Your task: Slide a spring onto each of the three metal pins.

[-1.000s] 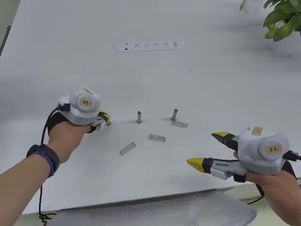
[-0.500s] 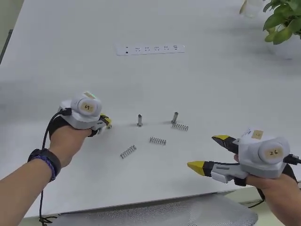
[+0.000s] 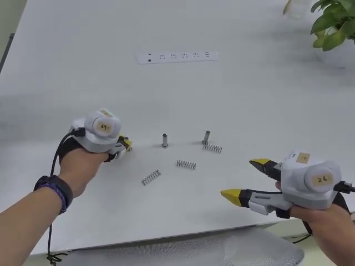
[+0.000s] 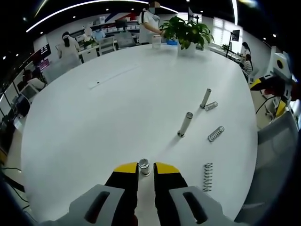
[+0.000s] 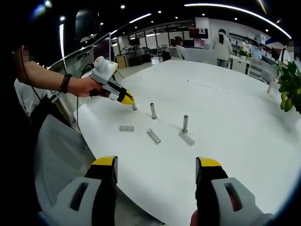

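1. On the desk (image 3: 83,83), in the head view, three pins stand upright in a row. These are the middle pin (image 3: 165,141), the far pin (image 3: 206,137) to one side of it, and the held pin (image 3: 128,145) to the other side, at the tips of the left claw (image 3: 125,145). Three springs lie flat on the person's side of the middle pin. The first spring (image 3: 212,148) is just beside the far pin's foot, the second spring (image 3: 186,164) is nearest the middle pin, and the third spring (image 3: 151,177) is off toward the held pin. No pin wears a spring yet. The right claw (image 3: 244,178) hovers spread wide and empty, well apart from the middle pin.

2. Left gripper view: the jaws are drawn in on the held pin (image 4: 144,166), one on each side of its top. The middle pin stands beyond it, near two of the springs.

3. Right gripper view: the jaws gape with nothing between them. All three pins and all three springs lie ahead.

4. The springs look like light, thin wire coils. They are probably squashy and apt to roll or flick away under a hard pinch. I would grip one gently across its middle, leaving one end free to go over a pin. The pins look stiff but easily toppled, so bracing one seems wise.
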`<state>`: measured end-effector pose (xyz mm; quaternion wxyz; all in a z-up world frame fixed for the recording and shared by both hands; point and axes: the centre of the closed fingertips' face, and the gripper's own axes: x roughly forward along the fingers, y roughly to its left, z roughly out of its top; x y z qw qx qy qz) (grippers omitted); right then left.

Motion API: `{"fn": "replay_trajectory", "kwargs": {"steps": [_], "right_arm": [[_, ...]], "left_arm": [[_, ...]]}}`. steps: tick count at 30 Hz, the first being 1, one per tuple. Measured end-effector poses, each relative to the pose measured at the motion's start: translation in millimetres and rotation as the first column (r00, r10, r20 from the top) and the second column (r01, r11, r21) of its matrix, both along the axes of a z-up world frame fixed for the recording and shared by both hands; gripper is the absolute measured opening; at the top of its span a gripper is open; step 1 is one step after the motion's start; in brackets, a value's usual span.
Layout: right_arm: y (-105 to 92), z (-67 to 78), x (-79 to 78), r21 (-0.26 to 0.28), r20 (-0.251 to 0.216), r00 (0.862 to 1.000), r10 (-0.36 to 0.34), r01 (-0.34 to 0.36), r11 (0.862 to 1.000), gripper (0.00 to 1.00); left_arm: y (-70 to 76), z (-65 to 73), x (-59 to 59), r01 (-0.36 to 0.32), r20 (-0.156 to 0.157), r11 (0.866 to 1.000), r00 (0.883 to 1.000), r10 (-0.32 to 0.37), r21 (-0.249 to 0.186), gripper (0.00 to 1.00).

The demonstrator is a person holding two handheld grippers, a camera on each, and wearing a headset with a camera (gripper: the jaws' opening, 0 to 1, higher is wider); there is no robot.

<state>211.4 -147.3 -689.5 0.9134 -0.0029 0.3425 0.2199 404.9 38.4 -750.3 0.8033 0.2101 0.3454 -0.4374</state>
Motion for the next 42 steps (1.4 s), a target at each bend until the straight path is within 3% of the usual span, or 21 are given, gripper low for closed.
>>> {"fn": "replay_trajectory", "kwargs": {"steps": [14, 24, 42], "right_arm": [[-3.4, -0.6, -1.4, 0.003, -0.001, 1.0, -0.009, 0.009, 1.0, 0.66], [-0.9, -1.5, -1.2, 0.005, -0.002, 1.0, -0.005, 0.005, 1.0, 0.66], [1.2, -2.5, 1.0, 0.007, -0.001, 1.0, 0.005, -0.005, 1.0, 0.66]], "left_arm": [[20.3, -4.1, -7.2, -0.025, -0.039, 1.0, 0.999, 0.025, 0.005, 0.2], [38.5, 1.7, -15.9, -0.039, -0.041, 0.999, 0.998, 0.039, -0.009, 0.25], [58.1, 39.4, -34.8, -0.059, 0.003, 0.993, 0.998, 0.06, -0.099, 0.34]]}}
